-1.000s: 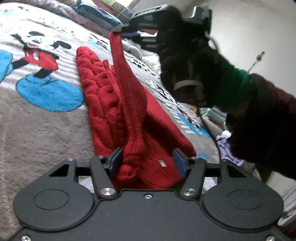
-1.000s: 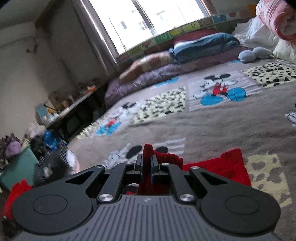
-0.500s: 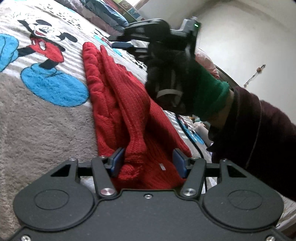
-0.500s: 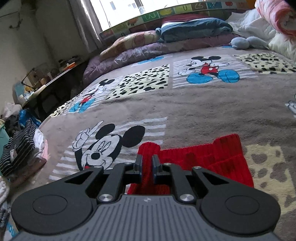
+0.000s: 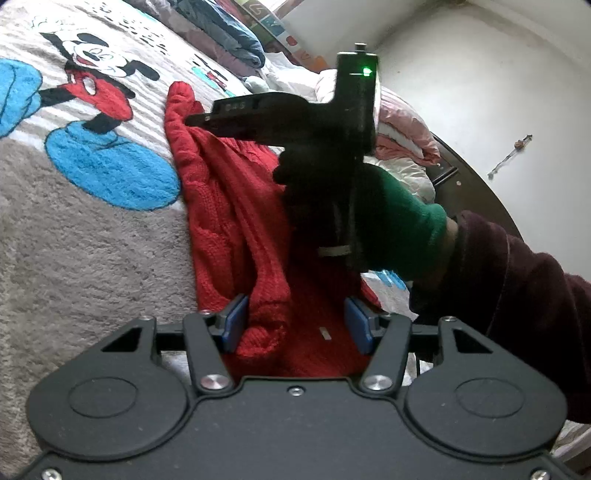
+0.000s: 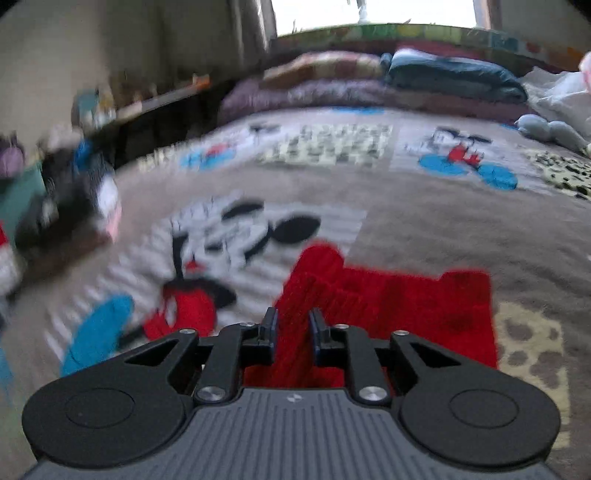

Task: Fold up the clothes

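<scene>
Red knit sweater [image 5: 236, 221] lies lengthwise-folded, bunched, on the blanket [image 5: 74, 258].

You have almost nothing readable here. On the side of the right gripper [image 5: 195, 120], seen from your left wrist camera, there is a short embossed marking, but the characters are too blurred to make out. The blanket [image 5: 74, 229] under your sweater carries Mickey Mouse cartoon prints [image 5: 96, 85] and some scattered black lettering near its far edge, none of it legible. Along the window ledge, the strip of coloured panels [image 5: 273, 22] shows shapes that may be letters, too small to tell. In your right wrist view, a small pale logo mark [image 6: 294, 398] sits on the gripper body; motion blur hides everything else.
</scene>
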